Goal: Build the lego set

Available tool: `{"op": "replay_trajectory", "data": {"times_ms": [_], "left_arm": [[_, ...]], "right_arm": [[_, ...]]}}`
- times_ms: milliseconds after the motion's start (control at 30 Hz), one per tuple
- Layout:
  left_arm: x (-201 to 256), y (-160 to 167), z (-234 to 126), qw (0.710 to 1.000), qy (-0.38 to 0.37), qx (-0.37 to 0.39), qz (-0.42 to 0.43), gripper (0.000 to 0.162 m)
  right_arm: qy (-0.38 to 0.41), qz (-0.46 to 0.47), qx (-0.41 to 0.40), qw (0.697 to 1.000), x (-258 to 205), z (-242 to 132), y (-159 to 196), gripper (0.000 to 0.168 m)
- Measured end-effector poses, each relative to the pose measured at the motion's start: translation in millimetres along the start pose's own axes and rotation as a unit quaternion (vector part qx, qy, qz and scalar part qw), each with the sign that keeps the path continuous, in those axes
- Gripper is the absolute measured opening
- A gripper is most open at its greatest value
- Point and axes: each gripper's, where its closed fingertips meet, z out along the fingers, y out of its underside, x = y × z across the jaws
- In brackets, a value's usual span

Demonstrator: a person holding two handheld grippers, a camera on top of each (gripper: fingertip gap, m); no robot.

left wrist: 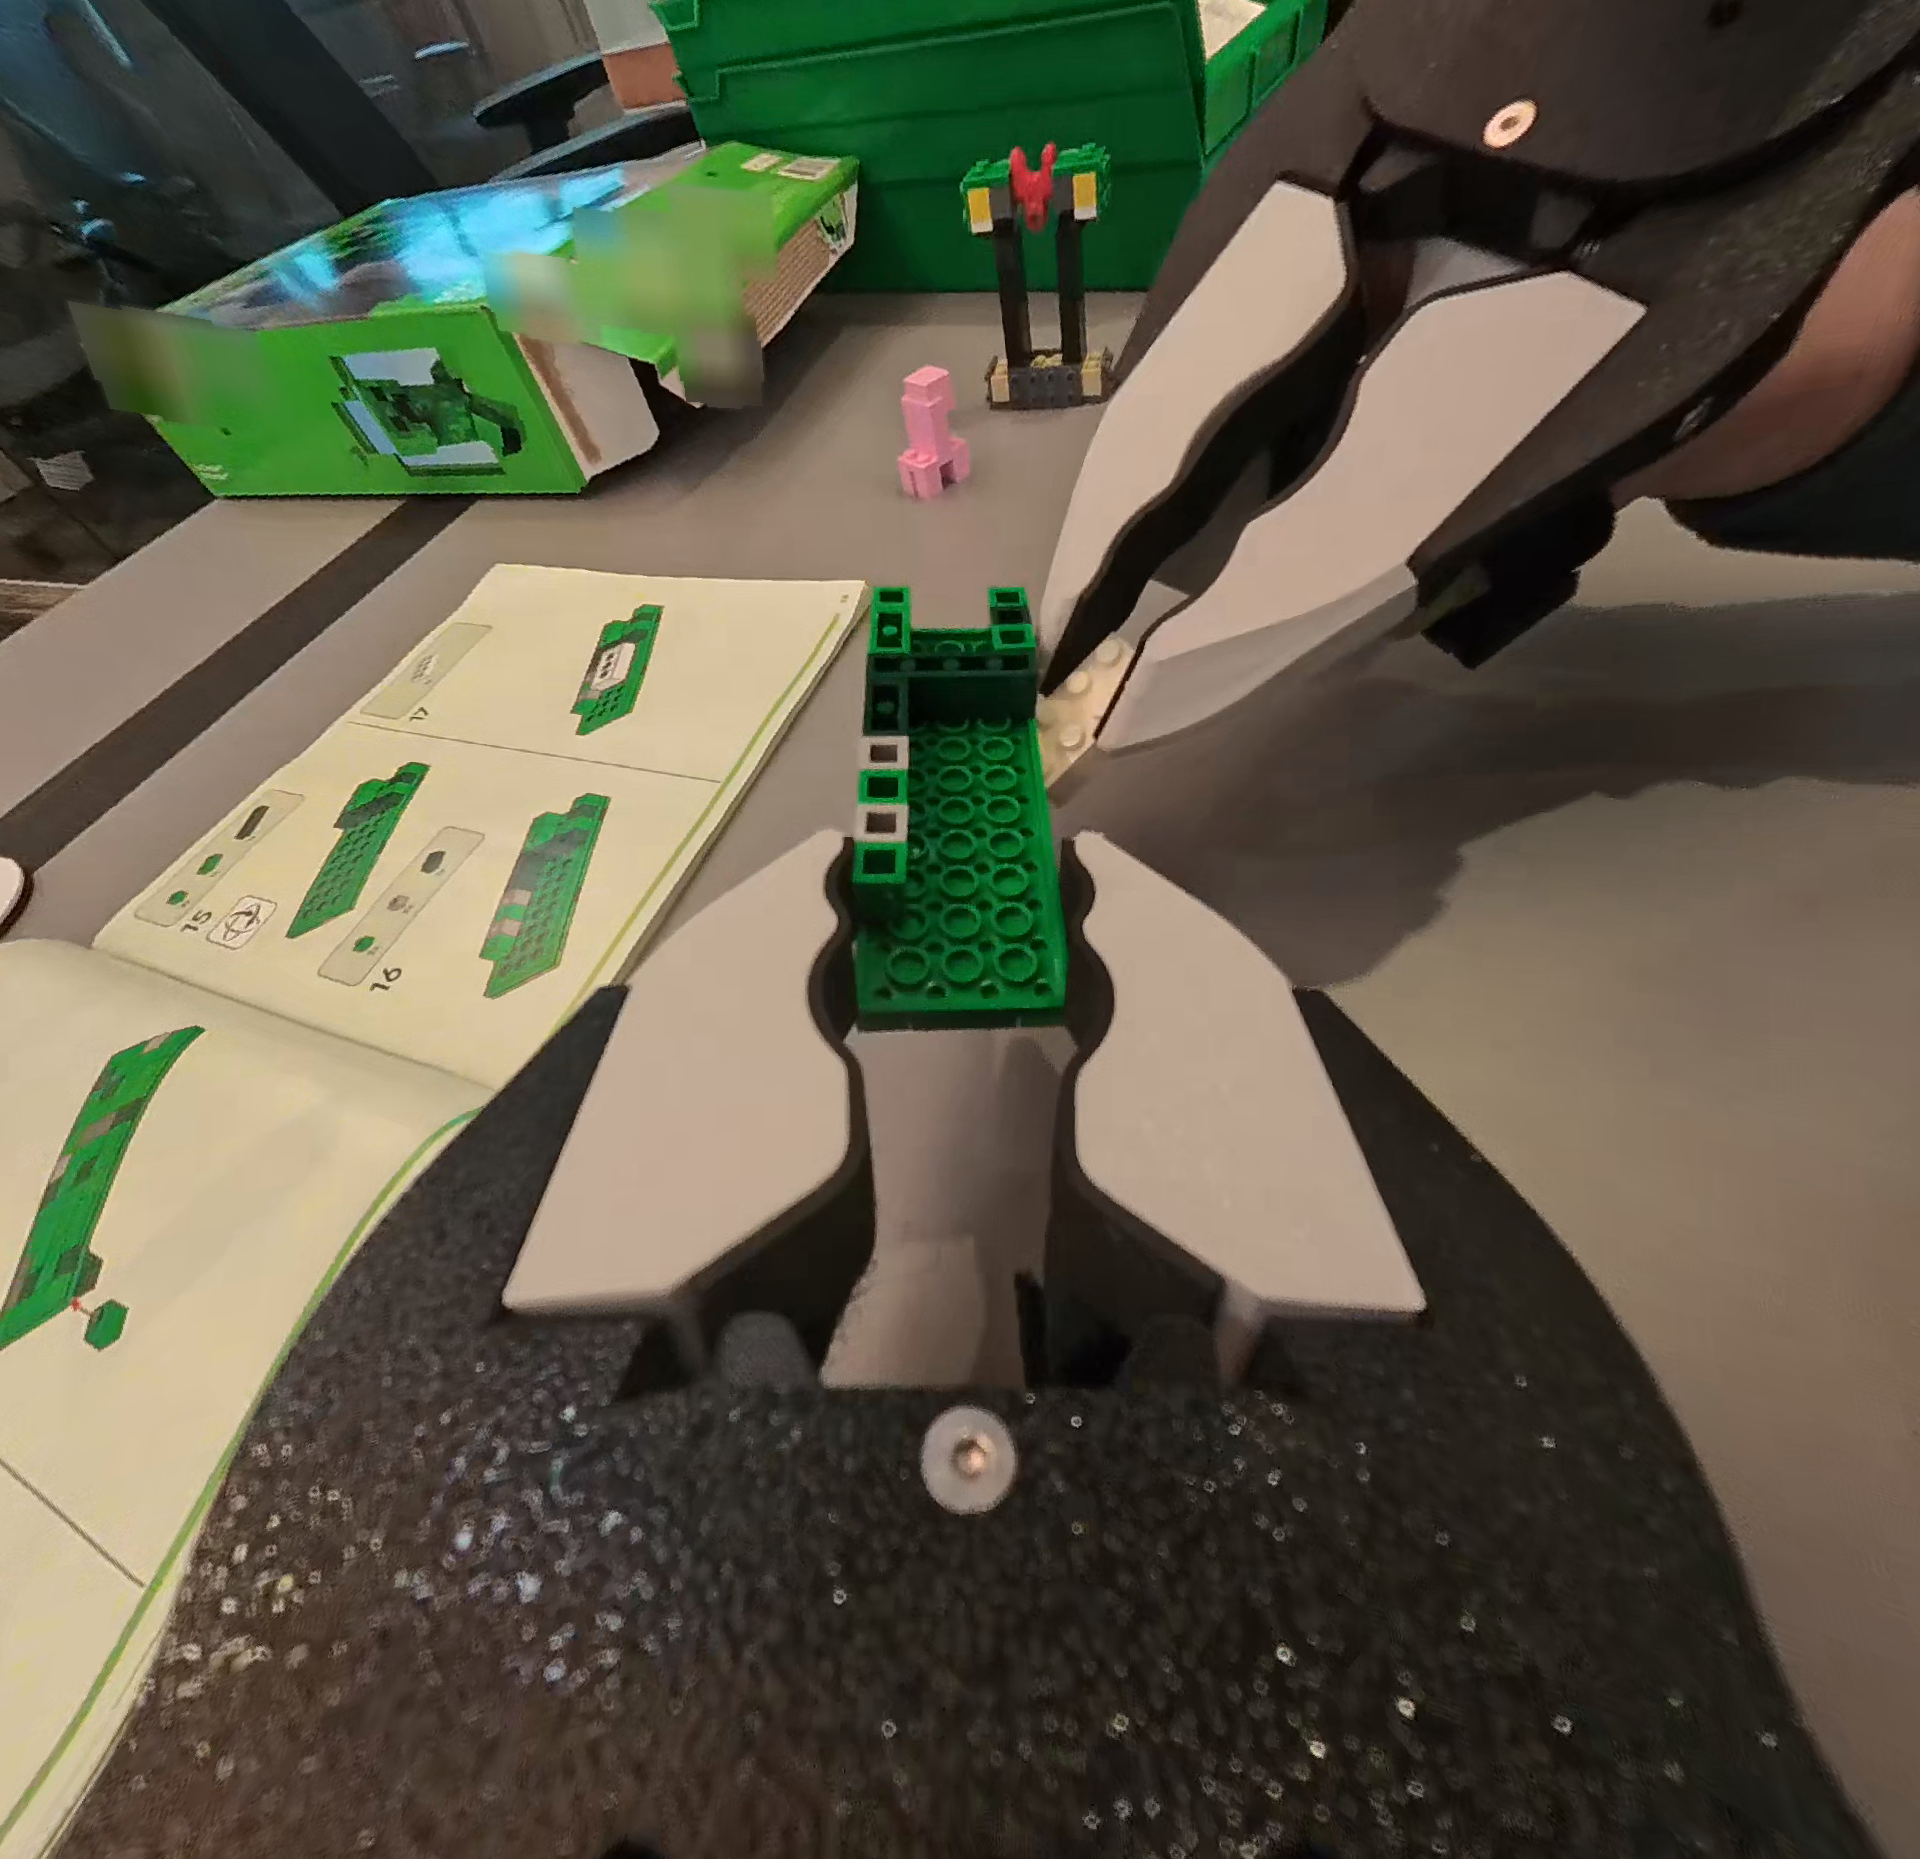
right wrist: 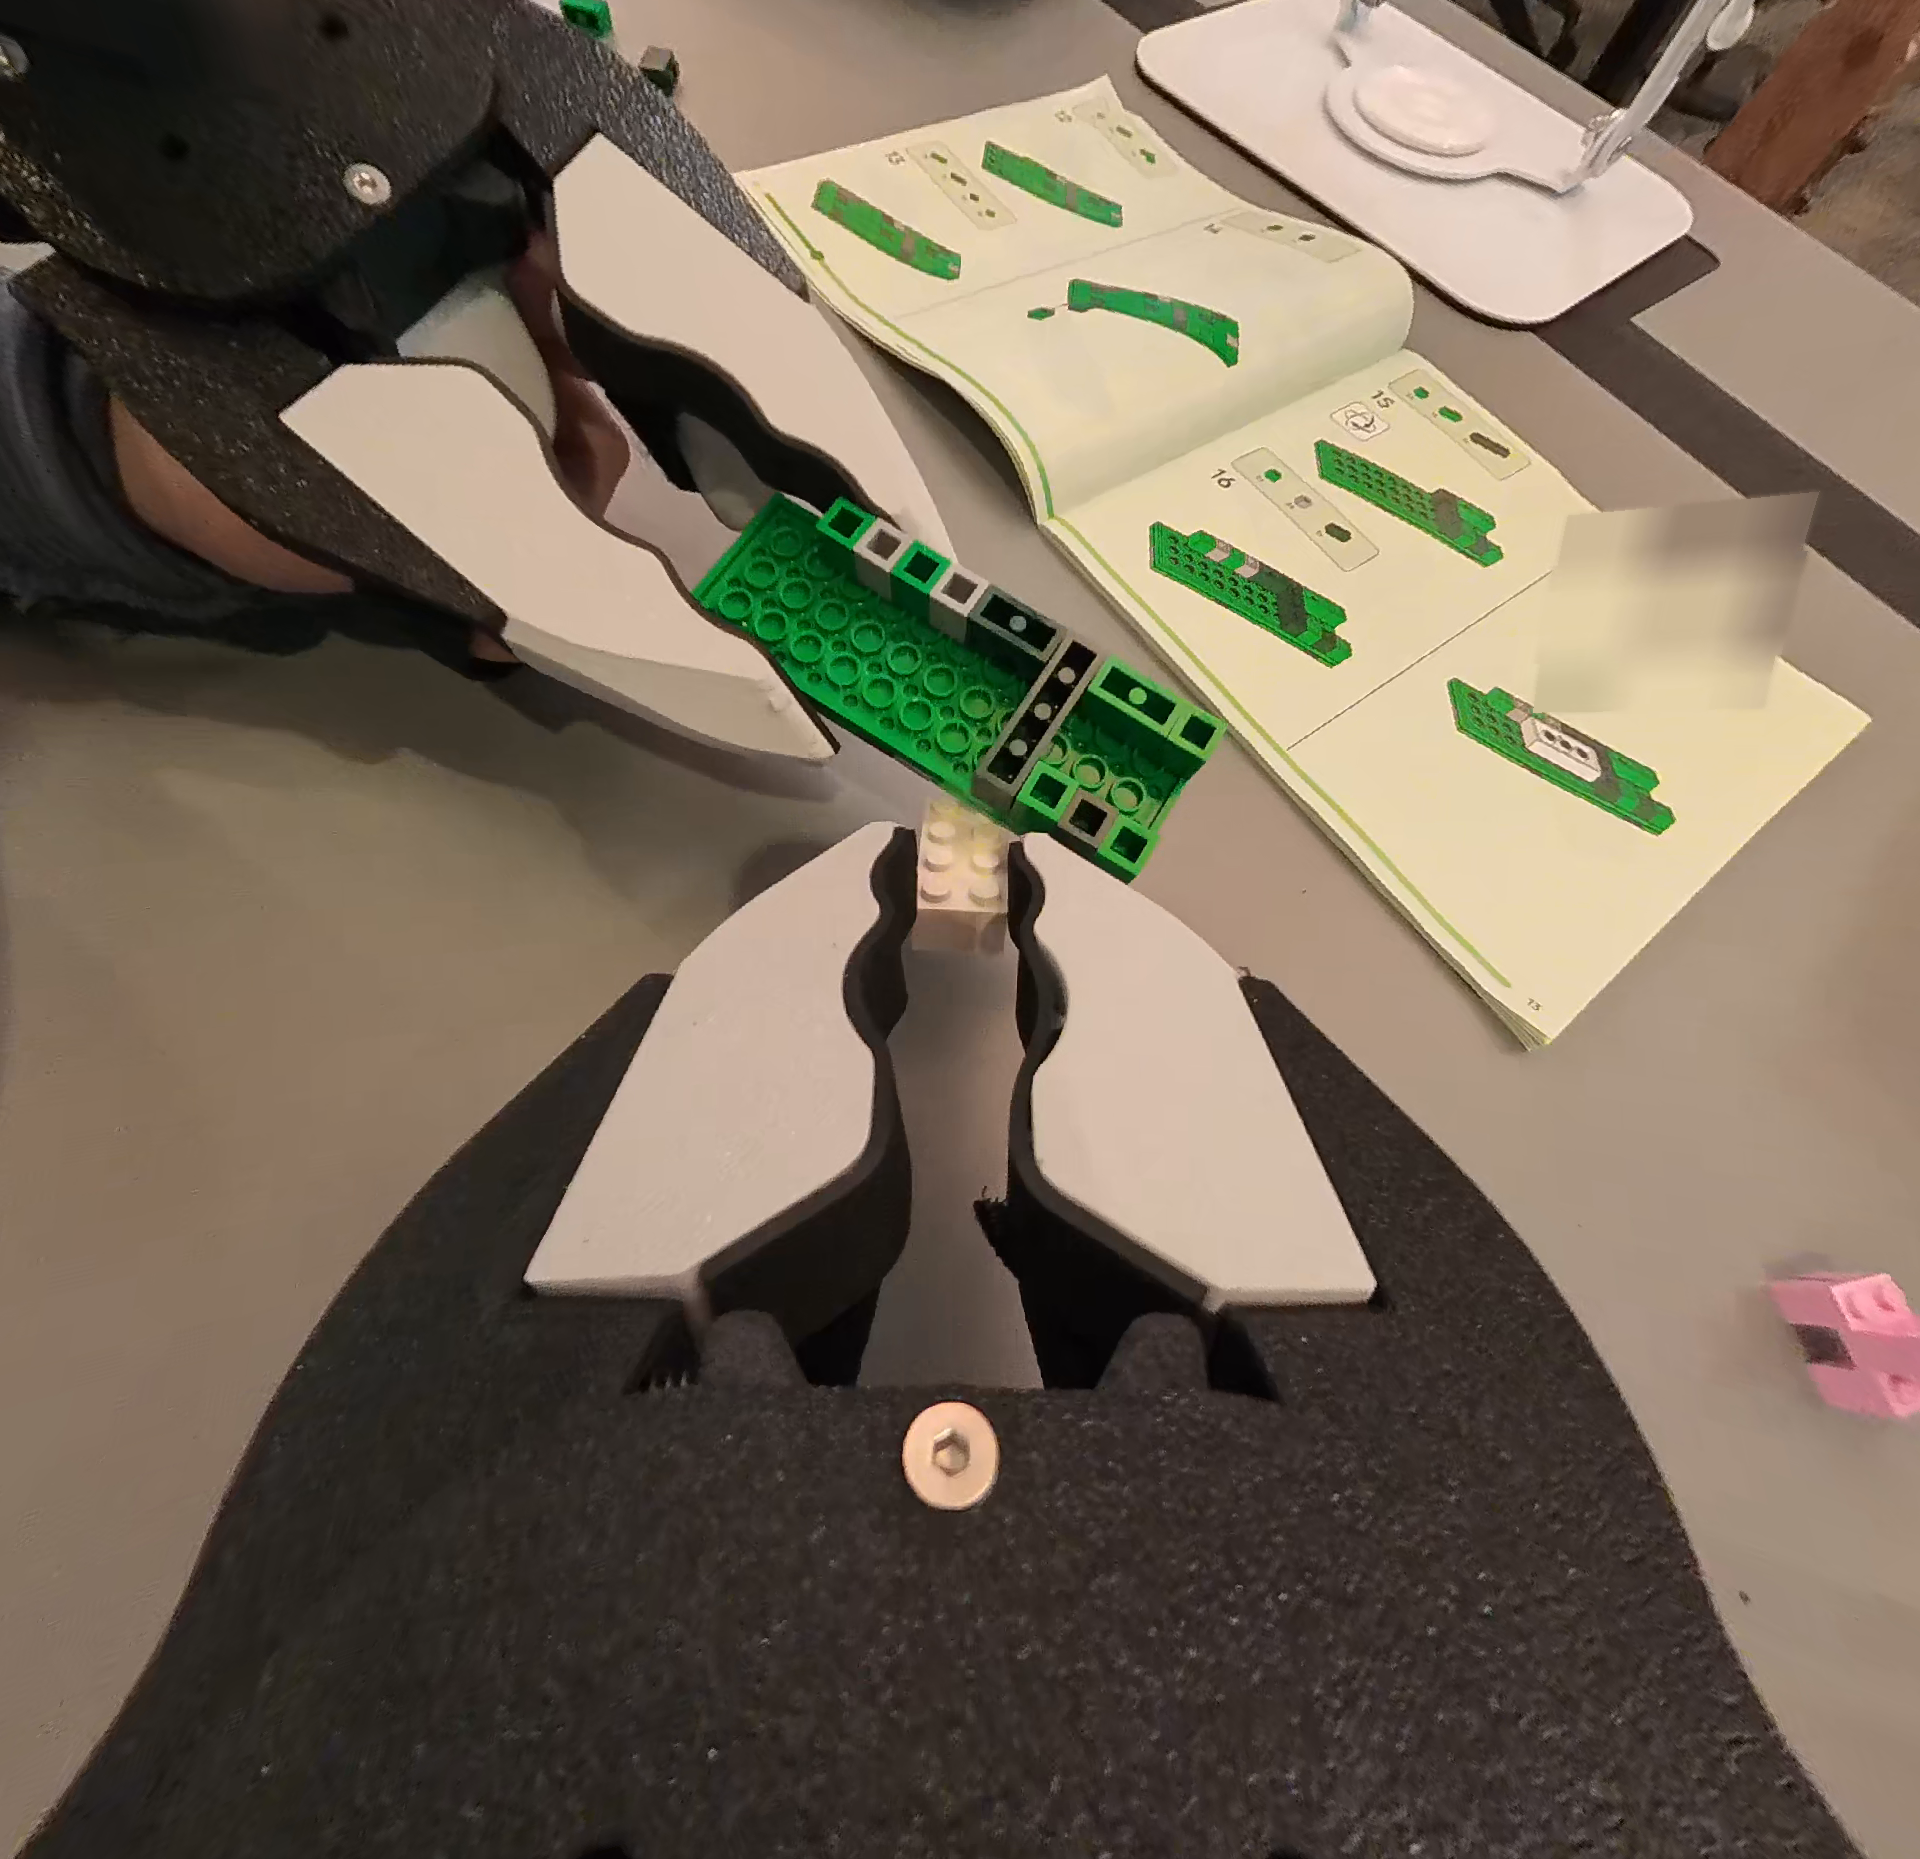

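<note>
Two claws are at work here, one in each hand. The left claw [left wrist: 961, 936] is clamped on the near end of the green plate [left wrist: 961, 864], one finger on each long side. The right claw [right wrist: 961, 895] is clamped on a small white brick [right wrist: 958, 890] and holds it right beside the plate's far end, where the dark green and grey bricks [right wrist: 1023, 708] stand in a row. The white brick looks like it touches the plate's edge, but I cannot tell if it is pushed on yet.

I think the plate is light, hard and stiff, so it will not bend. Its smooth sides could slip, so holding it by the two long edges is a good way. The small bricks on it could pop off if pushed too hard. The white brick is tiny and light, and best held by its flat sides, with its bumps left free.

Next to the plate lies the open instruction booklet [left wrist: 499, 791] with pictures of green pieces and step numbers. Farther away stand a pink pig figure [left wrist: 932, 436], a little tower with a red piece on top [left wrist: 1039, 282], the green set box [left wrist: 436, 355] and a big green bin [left wrist: 956, 95]. A white stand [right wrist: 1423, 147] sits past the booklet. All of it rests on the grey table [left wrist: 1558, 926].
</note>
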Motion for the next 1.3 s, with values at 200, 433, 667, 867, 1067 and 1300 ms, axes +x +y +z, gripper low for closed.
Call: {"op": "replay_trajectory", "data": {"times_ms": [200,433,667,867,1067,1300], "left_arm": [[-4.9,3.0,-0.8,1.000,-0.005,-0.008,-0.012,0.036],[-39.1,4.2,-22.6,0.996,-0.081,0.017,-0.032,0.036],[-85.5,6.0,-58.7,0.982,-0.181,0.041,-0.024,0.036],[-101.2,11.7,-67.6,0.978,-0.195,0.054,-0.059,0.036],[-77.4,5.8,-53.9,0.990,-0.110,0.070,-0.048,0.036],[-34.1,4.1,-38.7,0.998,0.035,0.056,-0.023,0.036]], "right_arm": [[0.004,0.003,-0.012,1.000,1.0,-0.6,3.6,0.016],[-0.055,-0.055,-0.429,0.900,28.9,-59.1,72.0,0.016],[-0.155,-0.083,-0.652,0.738,23.4,-65.8,94.0,0.017],[-0.149,-0.072,-0.585,0.794,15.0,-22.5,74.9,0.026],[-0.124,0.012,-0.346,0.930,22.8,-36.2,45.6,0.033],[-0.140,-0.007,-0.271,0.952,12.7,-40.5,56.9,0.034]]}}
